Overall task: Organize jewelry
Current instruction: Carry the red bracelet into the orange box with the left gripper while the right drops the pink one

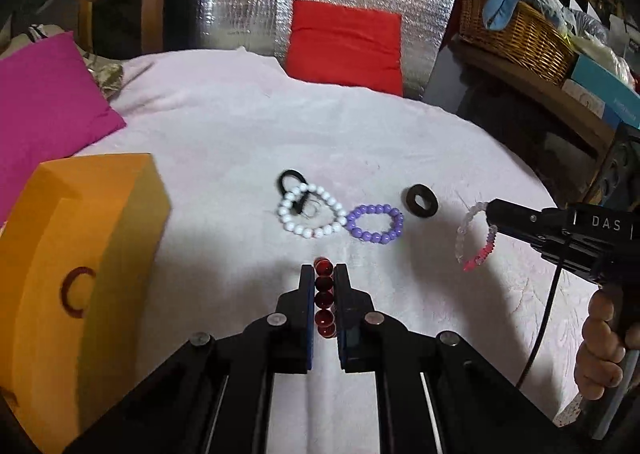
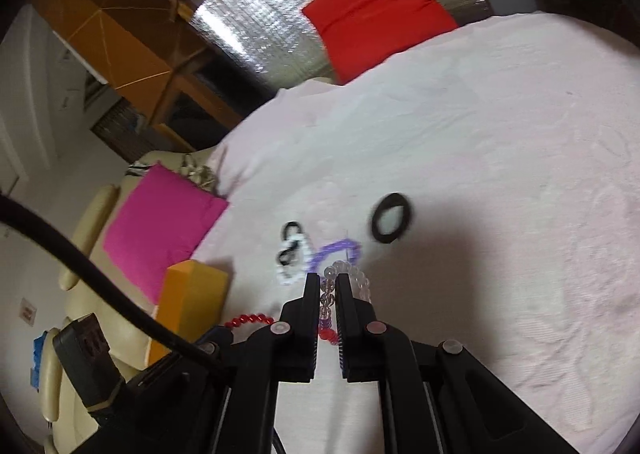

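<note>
My left gripper (image 1: 324, 272) is shut on a dark red bead bracelet (image 1: 324, 300), which also shows in the right wrist view (image 2: 250, 320). My right gripper (image 2: 329, 280) is shut on a clear-and-pink bead bracelet (image 2: 352, 274) and holds it above the cloth; it hangs from the right gripper (image 1: 490, 213) in the left wrist view (image 1: 478, 238). On the pink cloth (image 1: 240, 125) lie a white bead bracelet (image 1: 310, 213), a purple bead bracelet (image 1: 375, 223), a black hair tie (image 1: 290, 179) and a black ring (image 1: 421, 201). An orange box (image 1: 80, 274) stands at the left.
A magenta cushion (image 1: 44, 101) lies at far left and a red cushion (image 1: 346, 41) leans against foil at the back. A wicker basket (image 1: 516, 33) sits on a shelf at right. A black cable (image 2: 80, 266) crosses the right wrist view.
</note>
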{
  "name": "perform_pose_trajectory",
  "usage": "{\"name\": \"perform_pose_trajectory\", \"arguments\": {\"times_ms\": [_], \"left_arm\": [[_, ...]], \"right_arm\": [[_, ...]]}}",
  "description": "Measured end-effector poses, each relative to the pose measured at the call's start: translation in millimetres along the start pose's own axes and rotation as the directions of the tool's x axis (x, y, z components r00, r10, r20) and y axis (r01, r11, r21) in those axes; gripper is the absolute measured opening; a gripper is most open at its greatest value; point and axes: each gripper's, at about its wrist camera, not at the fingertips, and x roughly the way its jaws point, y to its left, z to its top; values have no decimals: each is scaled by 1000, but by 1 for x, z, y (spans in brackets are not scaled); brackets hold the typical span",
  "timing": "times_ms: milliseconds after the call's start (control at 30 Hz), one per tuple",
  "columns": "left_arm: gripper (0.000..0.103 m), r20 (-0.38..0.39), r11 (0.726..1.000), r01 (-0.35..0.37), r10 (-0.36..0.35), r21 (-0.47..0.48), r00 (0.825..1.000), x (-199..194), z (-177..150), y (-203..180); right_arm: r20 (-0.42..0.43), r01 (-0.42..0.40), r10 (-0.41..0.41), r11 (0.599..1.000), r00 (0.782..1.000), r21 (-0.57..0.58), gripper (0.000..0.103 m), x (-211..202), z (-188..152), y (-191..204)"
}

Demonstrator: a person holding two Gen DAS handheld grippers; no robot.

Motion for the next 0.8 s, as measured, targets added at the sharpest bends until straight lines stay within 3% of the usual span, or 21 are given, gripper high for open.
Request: {"name": "perform_pose_trajectory", "arguments": {"times_ms": [233, 433, 600, 800], "left_arm": [[9, 37, 999, -7, 9, -37, 999, -30, -1, 20], [9, 125, 996, -19, 30, -91, 992, -73, -2, 42], [9, 195, 989, -64, 90, -133, 977, -104, -3, 65], [9, 225, 968, -124, 173, -218, 959, -125, -7, 110]], "right_arm": [[-15, -46, 45, 997, 999, -63, 9, 13, -16, 40], [-38, -89, 86, 991, 996, -102, 9, 28, -25, 70], [-46, -129, 124, 981, 991, -144, 9, 38, -30, 102], [-77, -175, 163, 964, 984, -202, 9, 58, -32, 148]]}}
